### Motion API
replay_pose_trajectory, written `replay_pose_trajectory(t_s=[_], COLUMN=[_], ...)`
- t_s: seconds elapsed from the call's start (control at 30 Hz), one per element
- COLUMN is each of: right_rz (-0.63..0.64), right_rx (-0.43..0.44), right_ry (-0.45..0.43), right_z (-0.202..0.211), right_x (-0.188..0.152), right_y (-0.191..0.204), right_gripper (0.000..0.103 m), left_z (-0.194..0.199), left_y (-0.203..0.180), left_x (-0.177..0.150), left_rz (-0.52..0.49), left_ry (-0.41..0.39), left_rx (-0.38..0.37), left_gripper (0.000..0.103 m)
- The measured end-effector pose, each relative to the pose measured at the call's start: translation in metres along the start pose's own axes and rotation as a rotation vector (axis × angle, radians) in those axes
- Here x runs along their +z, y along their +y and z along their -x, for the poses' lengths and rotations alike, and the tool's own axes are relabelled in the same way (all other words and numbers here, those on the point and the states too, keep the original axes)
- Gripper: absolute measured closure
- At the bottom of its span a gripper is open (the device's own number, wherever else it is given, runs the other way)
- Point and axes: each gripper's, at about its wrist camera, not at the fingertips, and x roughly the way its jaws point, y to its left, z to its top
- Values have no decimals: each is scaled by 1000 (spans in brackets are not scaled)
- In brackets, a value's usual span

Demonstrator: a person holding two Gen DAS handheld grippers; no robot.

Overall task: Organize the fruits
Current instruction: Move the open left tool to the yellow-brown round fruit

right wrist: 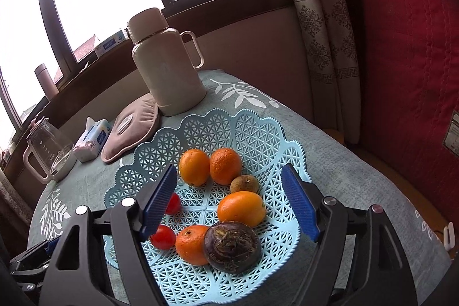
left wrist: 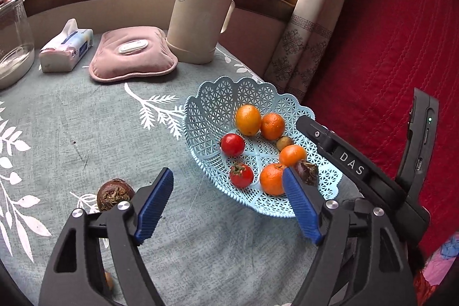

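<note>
both grippers, left (left wrist: 228,188) and right (right wrist: 229,185), hover with fingers spread, empty, over the fruit basket (right wrist: 218,128); one water chestnut (left wrist: 114,193) waits on the table (left wrist: 86,122).

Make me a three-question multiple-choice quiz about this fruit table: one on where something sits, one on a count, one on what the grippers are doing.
1. Where is the brown water chestnut that lies outside the basket?
A. On the tablecloth beside the left gripper
B. On the pink heat pad
C. On the windowsill

2. How many red tomatoes are in the basket?
A. One
B. Two
C. Four

3. How do the two grippers stand?
A. Both shut on fruit
B. One open, one shut
C. Both open and empty

Answers:
1 A: the water chestnut rests on the tablecloth by the left gripper.
2 B: two tomatoes lie in the basket.
3 C: the right gripper, like the left, shows spread jaws holding nothing.
</note>
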Motion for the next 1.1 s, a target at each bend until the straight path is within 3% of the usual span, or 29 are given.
replay_pose_trajectory(t_s=[0.13, 0.3, 1.1], right_rz=[5, 4, -16], right_rx=[-4, -4, 12], right_ry=[-6, -11, -25], right_z=[1, 1, 8], right_x=[-1, -2, -2], right_y=[1, 1, 0], right_gripper=[23, 19, 18], left_z=[8, 19, 88], left_y=[12, 27, 106], left_x=[-2, -4, -32], left_rz=[38, 57, 227], left_ry=[-11, -37, -100], left_rx=[17, 93, 299], left_gripper=[15, 11, 11])
